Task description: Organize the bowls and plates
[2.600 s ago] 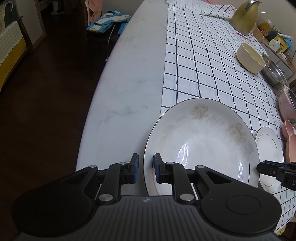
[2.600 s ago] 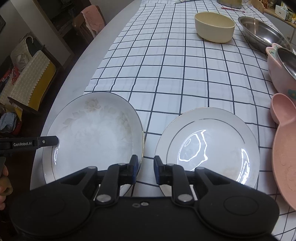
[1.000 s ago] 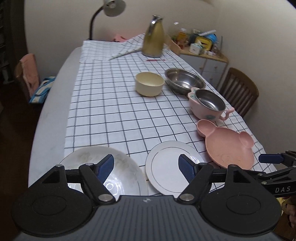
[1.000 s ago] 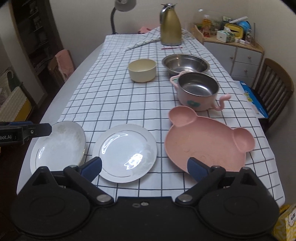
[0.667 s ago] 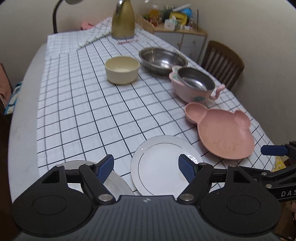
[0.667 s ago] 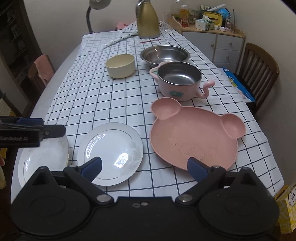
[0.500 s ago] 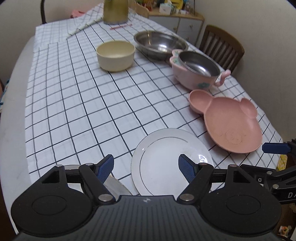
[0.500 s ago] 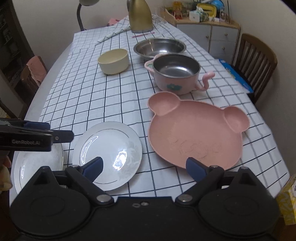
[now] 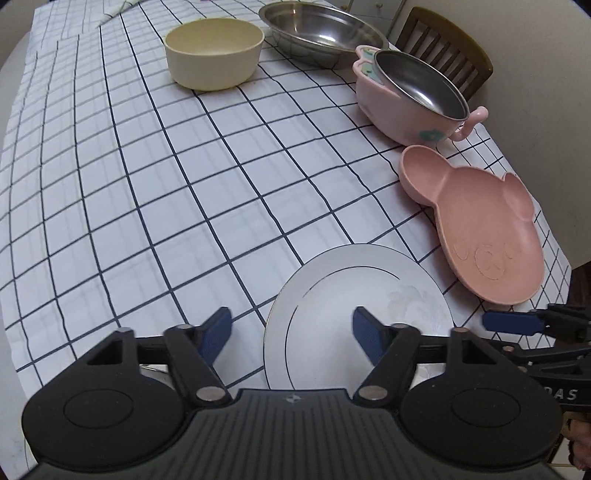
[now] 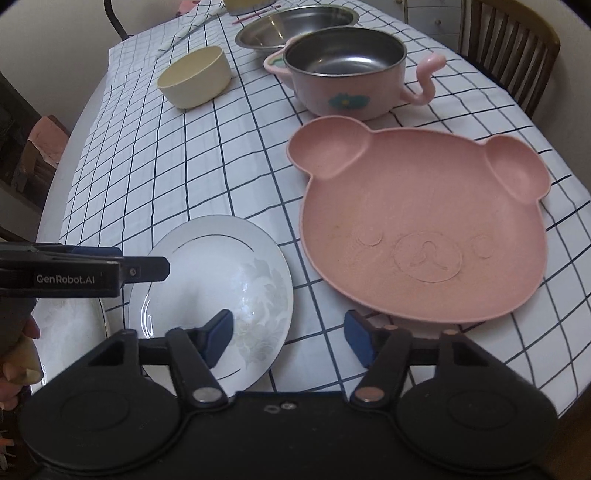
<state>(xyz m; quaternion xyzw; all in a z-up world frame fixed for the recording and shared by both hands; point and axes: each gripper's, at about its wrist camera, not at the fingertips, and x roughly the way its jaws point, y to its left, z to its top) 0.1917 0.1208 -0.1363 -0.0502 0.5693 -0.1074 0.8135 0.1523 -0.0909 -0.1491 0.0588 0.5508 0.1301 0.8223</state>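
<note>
Left wrist view: small white plate [image 9: 354, 317] between closing left gripper [image 9: 291, 334] jaws, still apart, untouched.

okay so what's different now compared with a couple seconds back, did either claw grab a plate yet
No. Both claws let go of the white plates, lifted away and swung right. Now the left claw is dropping over the small white plate, the right claw toward the pink bear plate, jaws closing, holding nothing. The dishes haven't moved.

I am looking at a home dining room: a table [image 10: 62, 184] under a checked tablecloth [image 9: 147, 166], wooden dining chairs [image 10: 517, 48] against a cream wall, a child's pink bear-face plate [image 10: 424, 229], and a drawer cabinet [image 10: 432, 14] behind.
</note>
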